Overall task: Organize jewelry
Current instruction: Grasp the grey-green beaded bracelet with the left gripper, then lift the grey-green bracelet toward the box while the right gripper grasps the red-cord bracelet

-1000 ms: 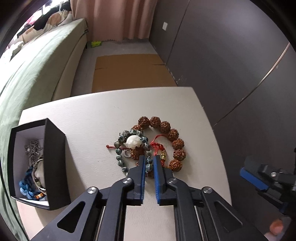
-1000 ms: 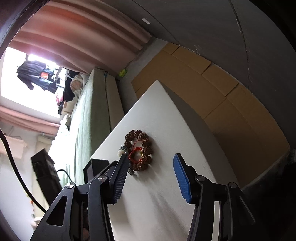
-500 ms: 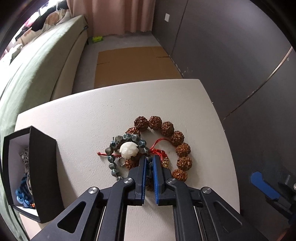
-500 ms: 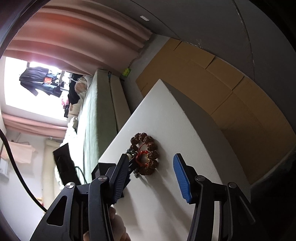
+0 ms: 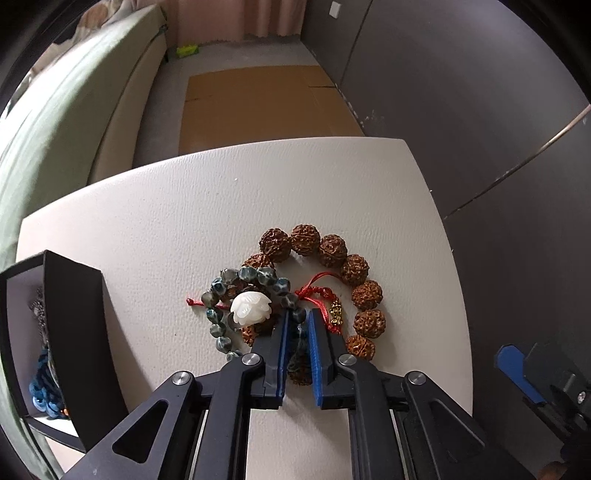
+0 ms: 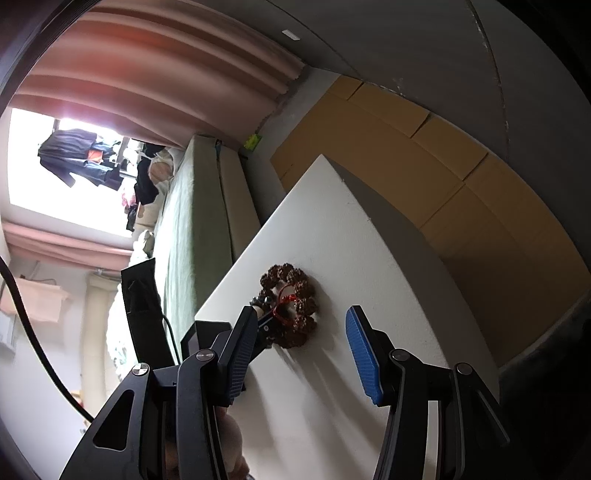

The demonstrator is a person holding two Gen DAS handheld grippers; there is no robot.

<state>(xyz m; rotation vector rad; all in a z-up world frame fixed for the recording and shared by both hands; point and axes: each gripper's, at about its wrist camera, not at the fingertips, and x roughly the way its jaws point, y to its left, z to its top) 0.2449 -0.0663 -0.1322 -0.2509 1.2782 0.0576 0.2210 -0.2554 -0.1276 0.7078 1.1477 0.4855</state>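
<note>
A big green bed (image 5: 55, 122) runs along the left side of the room, with a pink curtain (image 5: 236, 18) at the far end and flat brown cardboard (image 5: 258, 107) on the floor beside it. Nearer is a white table (image 5: 184, 221). At its near left edge stands a black box (image 5: 77, 332), open on top, with a blue bracelet (image 5: 42, 391) and a silvery chain (image 5: 38, 310) inside. On the table to the right of the box, the rest of the jewelry lies in one small heap. The biggest piece is a ring of bumpy brown beads (image 5: 332, 251). A smaller bracelet of gray-green beads (image 5: 251, 275) lies over its left part, and on it sits a white carved flower bead (image 5: 251, 308). Inside the brown ring are a red cord (image 5: 317, 291) and a tiny gold charm (image 5: 335, 310), touching each other. The left gripper (image 5: 297, 325) points steeply down at the heap, and its blue fingers (image 5: 314, 354) stand on either side of the gray-green bracelet's near right part. The jaws have just been opening a little; there is only a thin gap, and I cannot tell if the pads are pressing on the beads. The right gripper (image 6: 301, 350) hangs over the near right part of the table, well apart from the heap, with its jaws about half open and nothing between them.
</note>
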